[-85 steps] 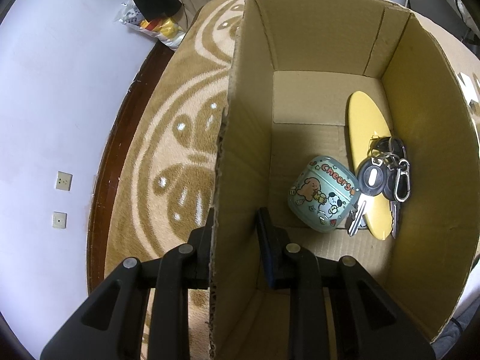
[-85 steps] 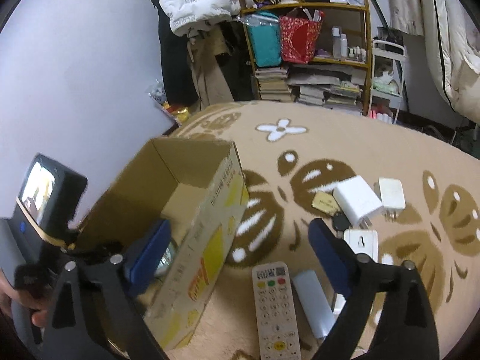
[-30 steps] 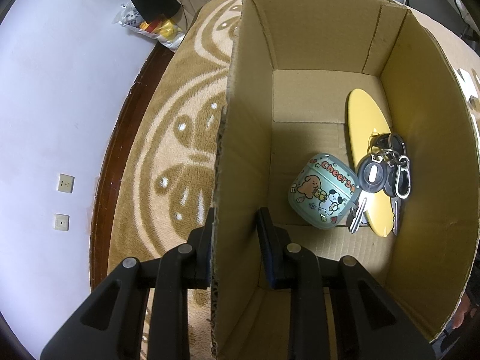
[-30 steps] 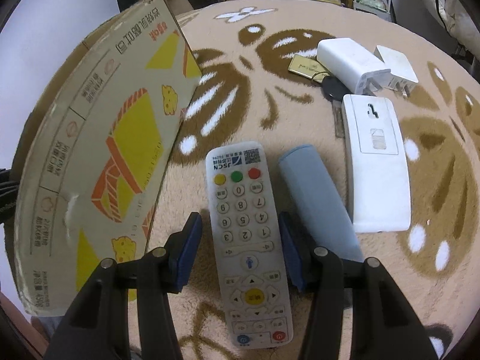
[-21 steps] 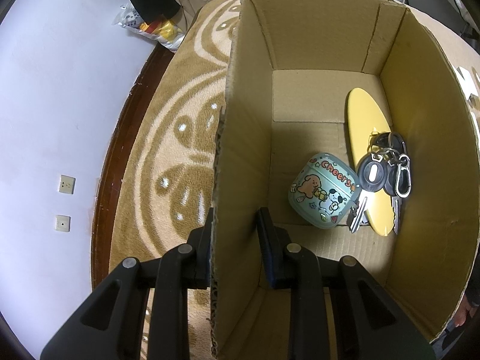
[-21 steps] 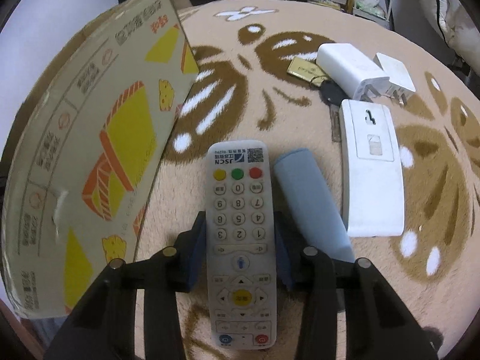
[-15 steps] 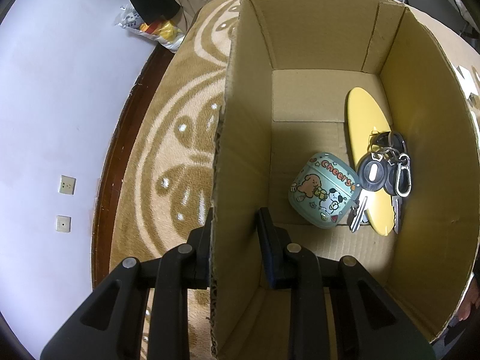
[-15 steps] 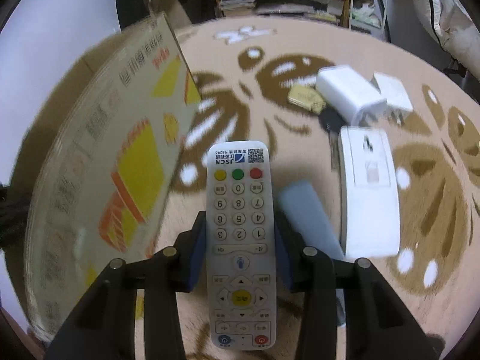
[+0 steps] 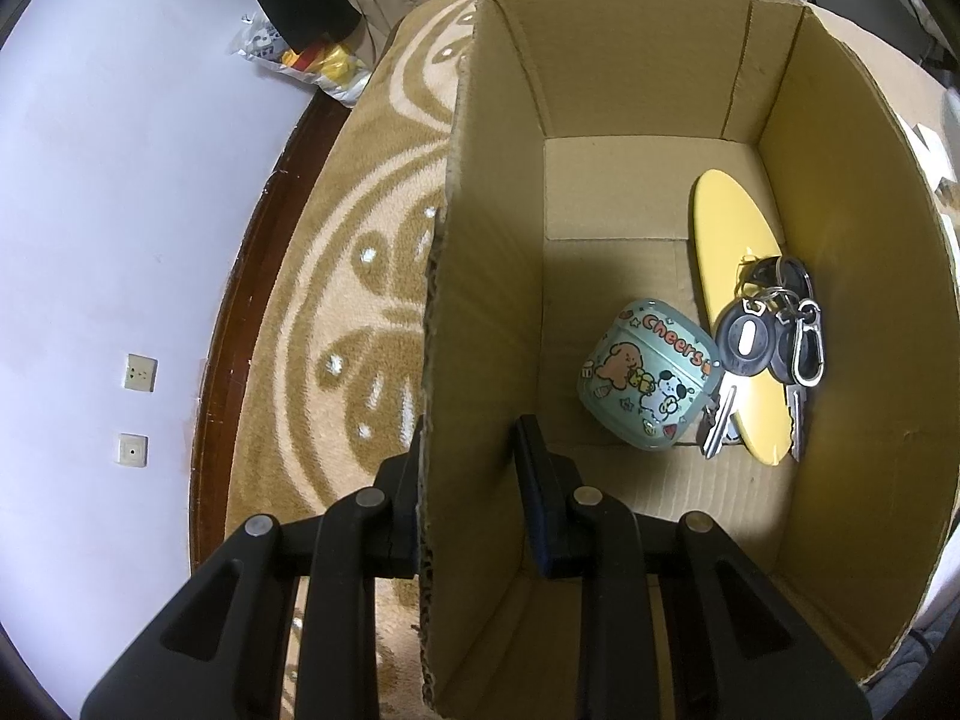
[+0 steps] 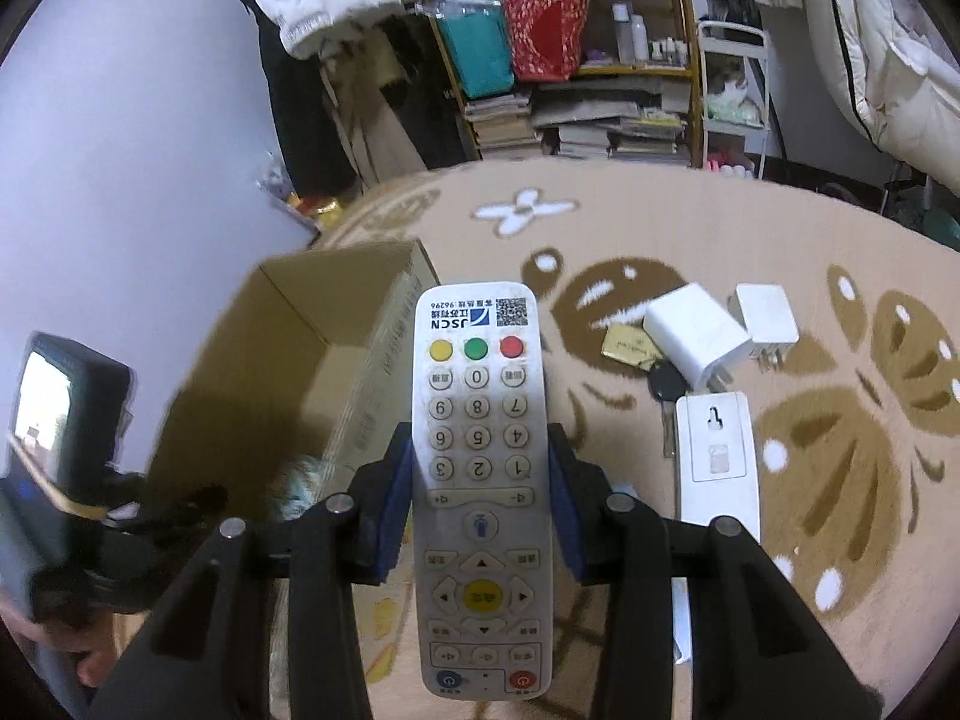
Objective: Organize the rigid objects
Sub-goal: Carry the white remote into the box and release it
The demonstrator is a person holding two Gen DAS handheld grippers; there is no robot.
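Left wrist view, left gripper (image 9: pixel 467 480) clamped on the near wall of a cardboard box (image 9: pixel 480 240), earbud case (image 9: pixel 651 381), keys (image 9: pixel 774 339) inside, right wrist view, right gripper (image 10: pixel 480 480) closed around a white remote (image 10: pixel 480 480) lifted above the rug (image 10: pixel 690 228), chargers (image 10: pixel 696 333) lying right.

Both views were strongly fisheye, with straight edges bowed and black corners ringing each frame. Indoor light was moderate and warm. In the left wrist view the cardboard box (image 9: pixel 828 276) was sharp; its near wall threw a shadow across the floor of the box, while a bright patch lay at the lower right inside. The right wrist view was softer: the remote (image 10: pixel 480 480) stood in focus with slight glare on its upper face, but the lower left edge was smeared by motion blur.
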